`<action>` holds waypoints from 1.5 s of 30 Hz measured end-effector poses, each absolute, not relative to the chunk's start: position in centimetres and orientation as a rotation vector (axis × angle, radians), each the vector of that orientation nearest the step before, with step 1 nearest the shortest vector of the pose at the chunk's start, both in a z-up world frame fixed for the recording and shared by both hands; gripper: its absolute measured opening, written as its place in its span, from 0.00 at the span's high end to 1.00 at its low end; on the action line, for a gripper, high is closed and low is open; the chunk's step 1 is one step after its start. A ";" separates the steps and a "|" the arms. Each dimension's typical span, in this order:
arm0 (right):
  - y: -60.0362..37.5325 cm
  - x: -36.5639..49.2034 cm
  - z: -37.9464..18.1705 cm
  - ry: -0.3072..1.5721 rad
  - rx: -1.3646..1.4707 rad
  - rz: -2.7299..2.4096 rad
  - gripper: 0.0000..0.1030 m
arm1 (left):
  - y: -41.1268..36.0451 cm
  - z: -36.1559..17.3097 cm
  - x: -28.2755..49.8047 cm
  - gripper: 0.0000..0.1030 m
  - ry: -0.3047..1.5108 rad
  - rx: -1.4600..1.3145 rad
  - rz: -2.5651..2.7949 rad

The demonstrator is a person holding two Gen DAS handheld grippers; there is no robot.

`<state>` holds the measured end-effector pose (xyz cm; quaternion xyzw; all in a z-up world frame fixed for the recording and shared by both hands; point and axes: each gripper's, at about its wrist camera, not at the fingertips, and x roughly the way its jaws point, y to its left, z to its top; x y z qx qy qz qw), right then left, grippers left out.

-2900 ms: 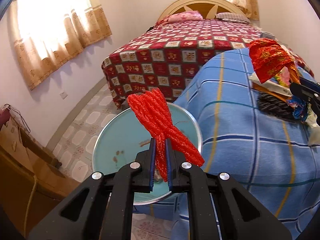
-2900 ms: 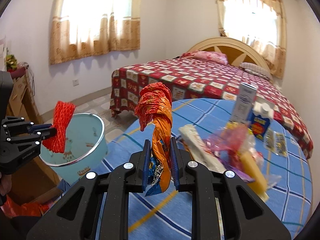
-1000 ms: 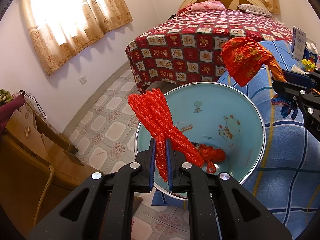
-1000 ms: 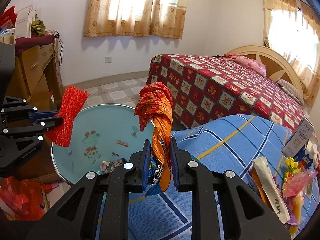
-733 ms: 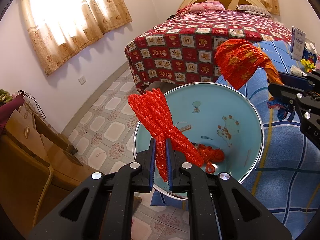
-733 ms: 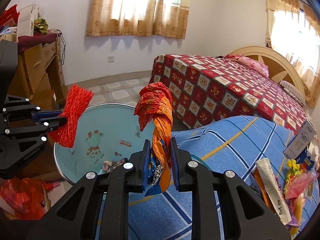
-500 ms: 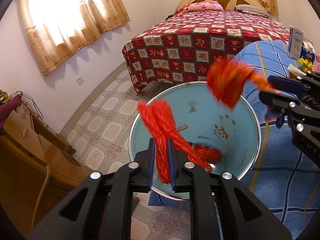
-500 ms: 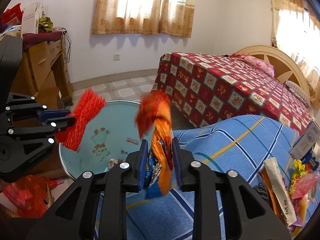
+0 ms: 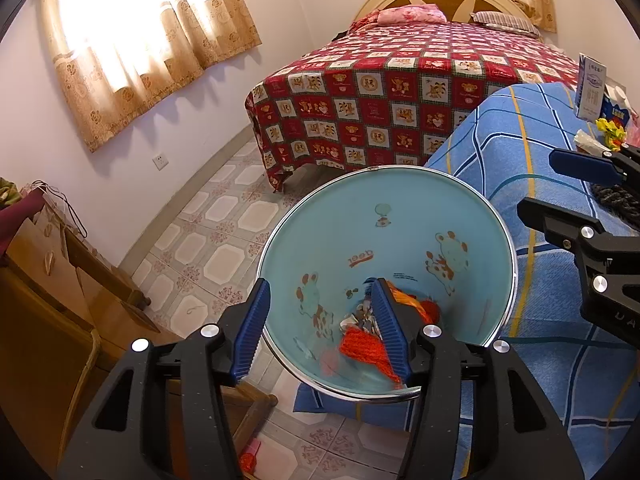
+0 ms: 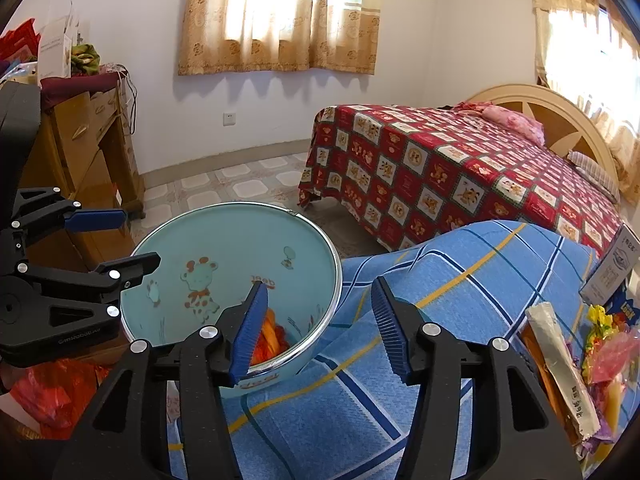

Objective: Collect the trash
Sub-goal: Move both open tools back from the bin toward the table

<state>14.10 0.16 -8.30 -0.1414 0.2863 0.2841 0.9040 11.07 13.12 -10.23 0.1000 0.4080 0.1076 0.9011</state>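
Surface: blue checked cloth point(image 10: 460, 276), bin point(image 9: 508, 240) at its edge.
Grippers: left gripper point(image 9: 322, 328), right gripper point(image 10: 318, 326) both spread, empty.
Next trash: wrapper pile point(image 10: 568, 364) lay right of right gripper, the nearer one.

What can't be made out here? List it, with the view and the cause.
- Trash in the bin: left wrist view, partly behind the left hand-held gripper, and the orange piece is blurred.
- Same trash: right wrist view, mostly behind the right hand-held gripper and the bin wall.
- Wrappers on the blue blanket: right wrist view, cut off by the right edge.
- Print on the white carton: left wrist view, too small.
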 end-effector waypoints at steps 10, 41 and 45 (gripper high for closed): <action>-0.1 13.8 -8.3 0.586 -0.287 0.582 0.44 | 13.3 -10.3 11.0 0.44 0.844 0.204 0.224; -5.5 11.6 -8.3 0.596 -0.249 0.433 0.23 | 11.9 -11.5 10.6 0.06 0.869 0.206 0.220; -8.2 10.3 -8.1 0.598 -0.260 0.371 0.23 | 10.9 -12.4 10.6 0.06 0.899 0.207 0.190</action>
